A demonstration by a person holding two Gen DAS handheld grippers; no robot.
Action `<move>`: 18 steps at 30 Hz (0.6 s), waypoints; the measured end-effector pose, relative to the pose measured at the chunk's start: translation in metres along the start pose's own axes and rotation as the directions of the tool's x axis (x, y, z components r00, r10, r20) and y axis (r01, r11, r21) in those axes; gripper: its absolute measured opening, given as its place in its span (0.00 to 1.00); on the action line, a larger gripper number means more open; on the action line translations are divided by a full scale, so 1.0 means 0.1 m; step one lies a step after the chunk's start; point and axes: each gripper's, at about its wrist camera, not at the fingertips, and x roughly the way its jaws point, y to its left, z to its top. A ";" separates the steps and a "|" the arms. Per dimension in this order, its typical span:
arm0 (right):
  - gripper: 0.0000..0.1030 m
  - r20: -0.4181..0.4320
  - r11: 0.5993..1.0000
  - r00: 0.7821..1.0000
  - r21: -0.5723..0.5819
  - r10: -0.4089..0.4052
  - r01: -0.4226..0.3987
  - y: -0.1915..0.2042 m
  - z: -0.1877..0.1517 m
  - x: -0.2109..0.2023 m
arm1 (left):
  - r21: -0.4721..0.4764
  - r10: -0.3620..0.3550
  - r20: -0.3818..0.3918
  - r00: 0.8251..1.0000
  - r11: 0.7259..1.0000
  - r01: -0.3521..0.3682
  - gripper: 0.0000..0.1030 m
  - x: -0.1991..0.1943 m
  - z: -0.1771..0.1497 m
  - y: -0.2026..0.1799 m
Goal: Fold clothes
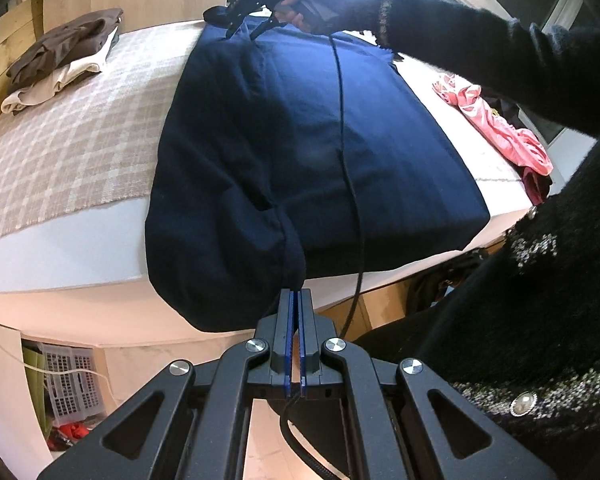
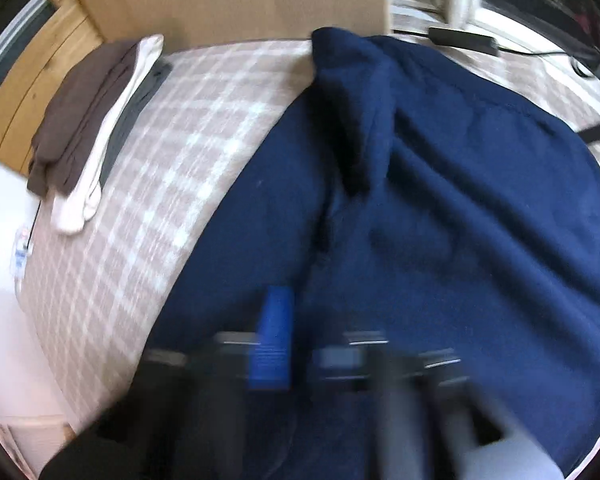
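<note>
A navy garment point(image 1: 300, 140) lies spread on the checked bed cover point(image 1: 80, 140), and its near end hangs over the bed's edge. My left gripper point(image 1: 299, 294) is shut on the navy hem at that hanging corner. At the far end, a hand in a black sleeve holds my right gripper point(image 1: 236, 32), whose tips press into the garment's far edge. The right wrist view is blurred. In it the right gripper point(image 2: 300, 320) sits low over the navy garment point(image 2: 440, 220), with its blue pad point(image 2: 276, 332) against the cloth and the jaws drawn together on the fabric.
Folded brown and cream clothes point(image 1: 64, 52) are stacked at the bed's far left corner, also seen as a folded stack point(image 2: 88, 128). A pink garment point(image 1: 496, 128) lies at the right edge. A black cable point(image 1: 348, 160) crosses the navy cloth. A white basket point(image 1: 74, 384) stands under the bed, and the person's torso point(image 1: 520, 320) is close on the right.
</note>
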 end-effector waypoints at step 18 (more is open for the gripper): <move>0.45 0.090 0.961 0.978 -0.188 -0.188 0.202 0.20 -0.20 -0.47 | -0.132 0.115 -0.048 0.992 0.984 -0.120 0.20 -0.15 -0.46 0.24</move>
